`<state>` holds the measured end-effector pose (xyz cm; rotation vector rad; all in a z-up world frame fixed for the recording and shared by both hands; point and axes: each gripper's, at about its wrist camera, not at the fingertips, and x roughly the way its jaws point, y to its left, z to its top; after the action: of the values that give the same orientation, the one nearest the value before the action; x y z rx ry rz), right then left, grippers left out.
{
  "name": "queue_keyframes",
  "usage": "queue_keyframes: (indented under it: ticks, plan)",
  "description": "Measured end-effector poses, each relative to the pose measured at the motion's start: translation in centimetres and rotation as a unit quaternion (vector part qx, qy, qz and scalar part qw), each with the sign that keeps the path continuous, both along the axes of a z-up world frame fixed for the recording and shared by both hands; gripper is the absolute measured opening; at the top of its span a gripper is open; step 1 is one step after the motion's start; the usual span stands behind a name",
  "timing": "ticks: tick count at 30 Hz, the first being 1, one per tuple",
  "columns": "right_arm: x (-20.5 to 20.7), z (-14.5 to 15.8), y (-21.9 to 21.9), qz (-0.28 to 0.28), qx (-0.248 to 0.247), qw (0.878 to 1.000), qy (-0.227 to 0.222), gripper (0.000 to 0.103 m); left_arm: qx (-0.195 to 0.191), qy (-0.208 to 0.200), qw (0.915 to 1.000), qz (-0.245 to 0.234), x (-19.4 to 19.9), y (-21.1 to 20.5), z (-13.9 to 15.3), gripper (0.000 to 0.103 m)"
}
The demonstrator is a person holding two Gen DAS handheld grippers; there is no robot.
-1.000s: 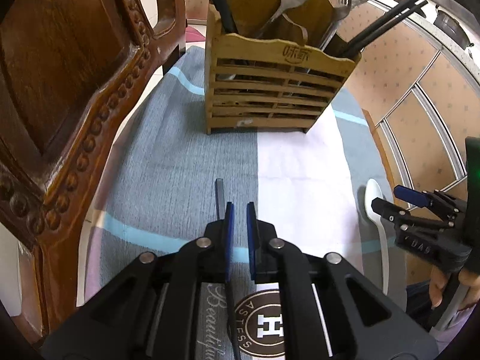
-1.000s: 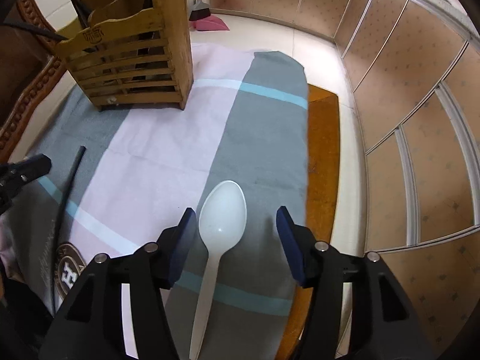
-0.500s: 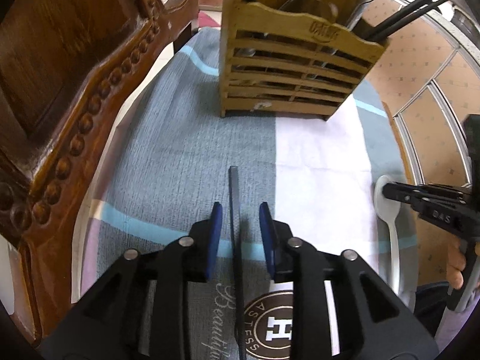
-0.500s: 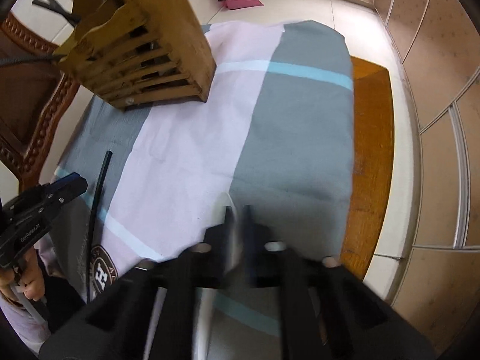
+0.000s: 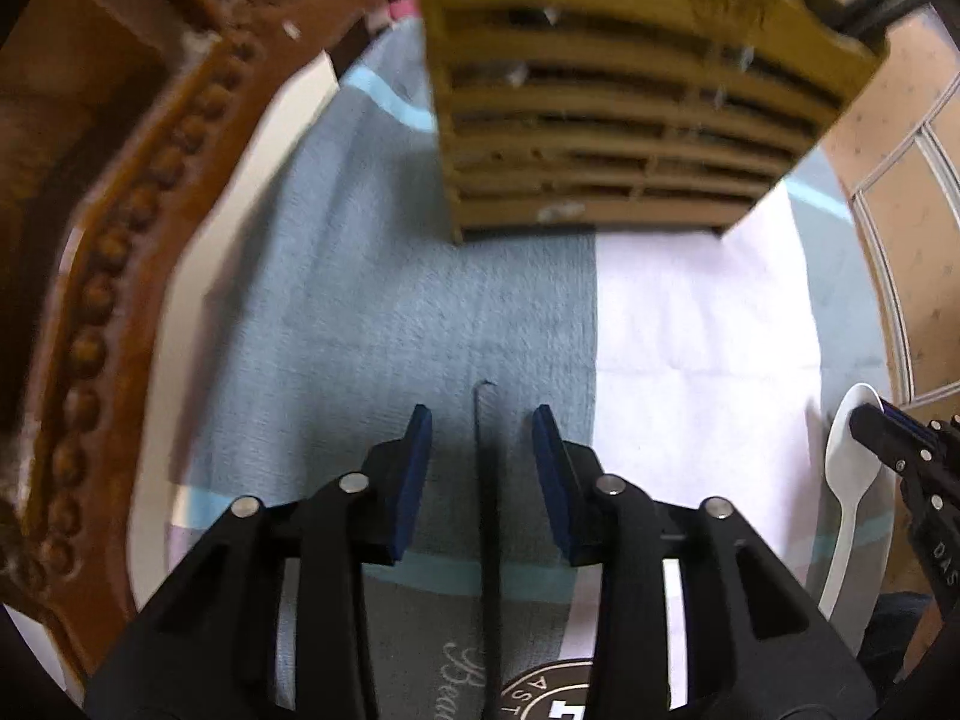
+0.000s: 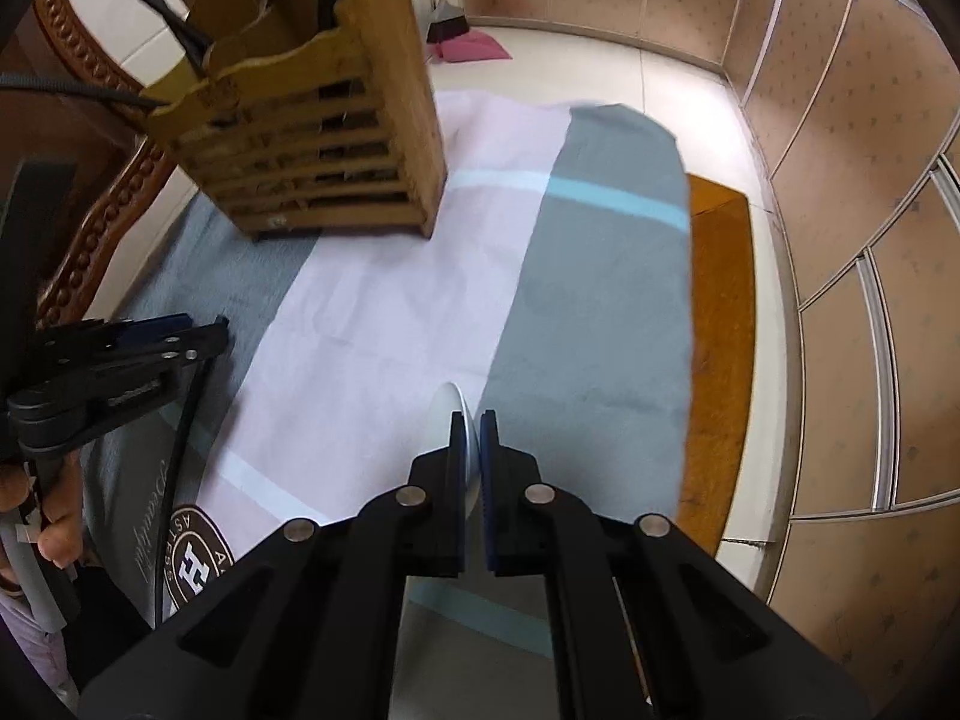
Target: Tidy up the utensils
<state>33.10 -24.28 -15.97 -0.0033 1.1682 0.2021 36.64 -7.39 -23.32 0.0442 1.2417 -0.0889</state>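
My right fingers (image 6: 471, 420) are clenched on the white spoon (image 6: 457, 405), near the desk's right edge. My left fingers (image 5: 482, 420), opening, straddle the black chopstick (image 5: 489, 516) untouched; I'd lower squarely, then pinch it mid-shaft for the wooden holder (image 5: 630, 120).

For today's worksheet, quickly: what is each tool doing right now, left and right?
Left tool: opening, astride the black chopstick without pressing it.
Right tool: closed on the white spoon.
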Motion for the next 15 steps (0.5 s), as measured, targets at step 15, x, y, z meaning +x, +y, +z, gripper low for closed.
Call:
queue_keyframes:
  ticks: [15]
  plan:
    - [1.4, -2.0, -0.8, -0.004, 0.062, 0.996, 0.059, 0.027, 0.007, -0.011, 0.9999, -0.01, -0.1, 0.2, 0.3, 0.028]
